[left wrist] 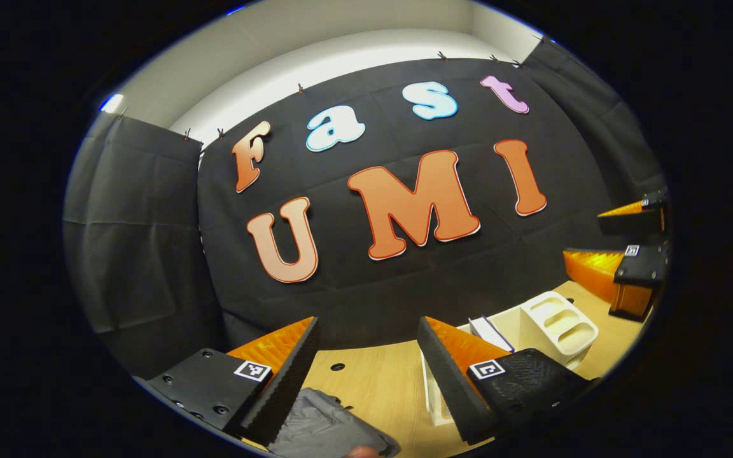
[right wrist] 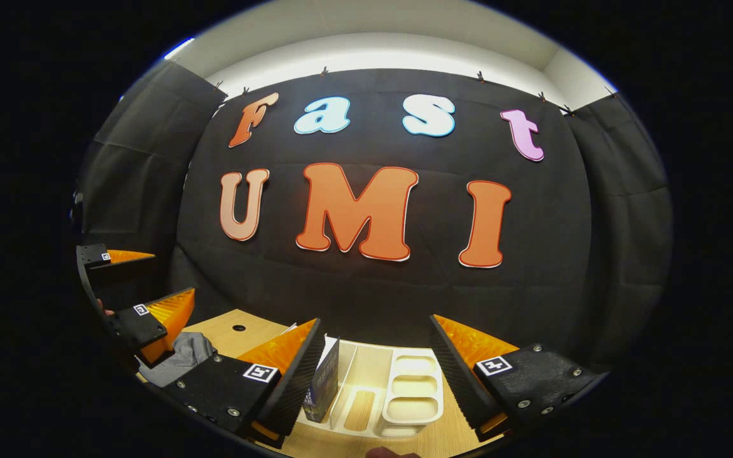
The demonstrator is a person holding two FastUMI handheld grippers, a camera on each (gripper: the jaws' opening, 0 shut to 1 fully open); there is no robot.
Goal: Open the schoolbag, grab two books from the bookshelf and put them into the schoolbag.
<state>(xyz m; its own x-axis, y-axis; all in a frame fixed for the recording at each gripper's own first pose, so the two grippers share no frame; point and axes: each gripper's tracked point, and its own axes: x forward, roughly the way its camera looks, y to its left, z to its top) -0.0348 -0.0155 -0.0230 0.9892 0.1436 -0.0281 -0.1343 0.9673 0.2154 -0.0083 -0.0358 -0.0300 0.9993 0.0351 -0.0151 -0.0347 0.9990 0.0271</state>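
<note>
Books (right wrist: 323,381) stand in the white bookshelf (right wrist: 414,394); both tools (left wrist: 366,381) (right wrist: 376,381) gape wide, holding nothing.

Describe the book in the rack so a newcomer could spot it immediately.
On the wooden table before the black cloth wall stands a white desktop rack. The book stands upright in its left slot, dark-covered, beside the rack's empty compartments.

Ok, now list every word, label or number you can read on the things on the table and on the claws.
Book: pale print on the dark cover, too blurred to read.
Left claw: square black-and-white coded tags, no words.
Right claw: the same kind of tags, no words.
Bookshelf: no text seen.
Schoolbag: no text seen.
</note>
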